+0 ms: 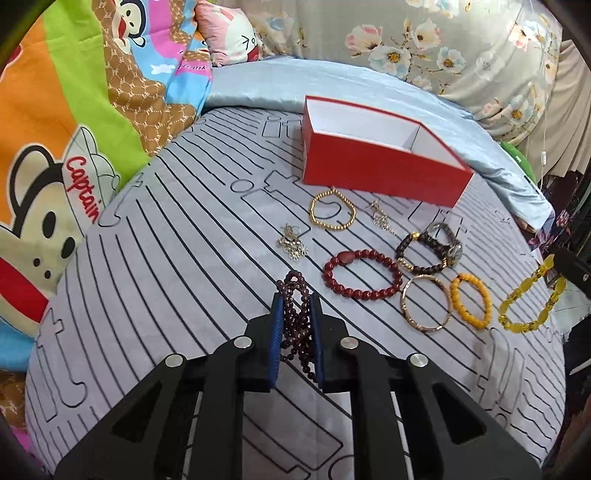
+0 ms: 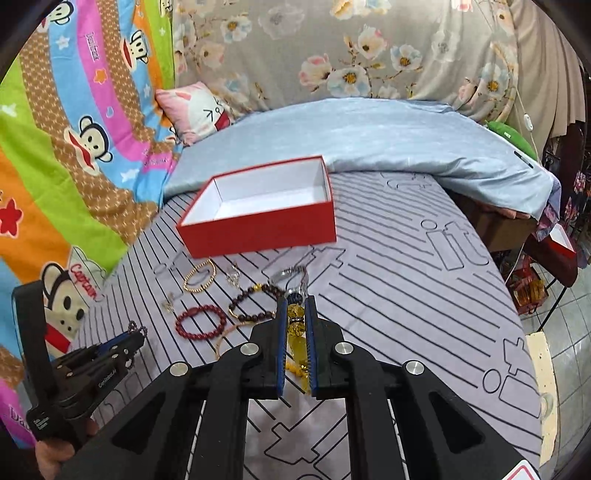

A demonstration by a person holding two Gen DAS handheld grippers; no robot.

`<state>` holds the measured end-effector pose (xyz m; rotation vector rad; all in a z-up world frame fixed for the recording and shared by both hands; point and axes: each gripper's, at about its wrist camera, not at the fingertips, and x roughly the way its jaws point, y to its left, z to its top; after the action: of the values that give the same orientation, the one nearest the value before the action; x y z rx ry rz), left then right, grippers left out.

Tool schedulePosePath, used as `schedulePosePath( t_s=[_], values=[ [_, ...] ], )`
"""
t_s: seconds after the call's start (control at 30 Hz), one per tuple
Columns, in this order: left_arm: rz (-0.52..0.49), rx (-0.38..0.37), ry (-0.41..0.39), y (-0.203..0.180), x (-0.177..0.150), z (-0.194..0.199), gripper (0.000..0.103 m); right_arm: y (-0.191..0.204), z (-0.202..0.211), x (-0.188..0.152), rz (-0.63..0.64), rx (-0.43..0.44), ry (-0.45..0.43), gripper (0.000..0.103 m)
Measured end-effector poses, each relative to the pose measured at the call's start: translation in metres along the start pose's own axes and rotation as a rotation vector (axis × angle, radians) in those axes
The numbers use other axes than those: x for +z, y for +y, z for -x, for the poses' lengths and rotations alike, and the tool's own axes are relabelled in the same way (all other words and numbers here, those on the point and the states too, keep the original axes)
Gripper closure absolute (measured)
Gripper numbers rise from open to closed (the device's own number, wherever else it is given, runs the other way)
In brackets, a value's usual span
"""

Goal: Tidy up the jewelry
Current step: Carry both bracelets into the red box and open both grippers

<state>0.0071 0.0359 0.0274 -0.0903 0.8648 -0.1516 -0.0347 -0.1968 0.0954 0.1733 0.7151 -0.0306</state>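
With my left gripper [image 1: 296,306] closed on the dark purple bead strand [image 1: 295,317] and my right gripper [image 2: 295,314] closed on the yellow bead bracelet [image 2: 297,339], both above the bed, I judge that carrying them over the empty red box [image 2: 258,225] comes next.

A home bedroom: a bed with striped sheet [image 1: 184,229], cartoon quilt [image 1: 55,110], pillow [image 1: 229,33] and floral bedding [image 2: 332,55].
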Motion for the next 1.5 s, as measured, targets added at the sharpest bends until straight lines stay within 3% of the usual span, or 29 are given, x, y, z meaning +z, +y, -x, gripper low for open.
schedulePosePath(
  t_s=[0.23,0.57,0.87,1.07,1.4,1.5],
  values=[
    [-0.013,-0.012,-0.032,0.001,0.020,0.022,0.089,0.001,0.021,0.025,-0.001,0.035,-0.047,0.094],
    [-0.098,-0.061,-0.137,-0.023,0.105,0.028,0.089,-0.005,0.001,0.093,0.011,0.079,-0.096,0.094],
    [-0.144,-0.091,-0.144,-0.053,0.190,-0.039,0.089,0.000,-0.085,0.159,0.001,0.112,-0.055,0.094],
    [-0.120,-0.105,-0.074,-0.059,0.231,-0.109,0.089,0.011,-0.154,0.187,0.030,0.099,-0.013,0.094],
    [-0.154,-0.080,-0.021,-0.065,0.253,-0.181,0.086,0.009,-0.231,0.199,0.034,0.082,0.062,0.094],
    [-0.182,-0.062,-0.028,-0.070,0.253,-0.189,0.079,0.009,-0.235,0.198,0.047,0.070,0.055,0.084]
  ],
)
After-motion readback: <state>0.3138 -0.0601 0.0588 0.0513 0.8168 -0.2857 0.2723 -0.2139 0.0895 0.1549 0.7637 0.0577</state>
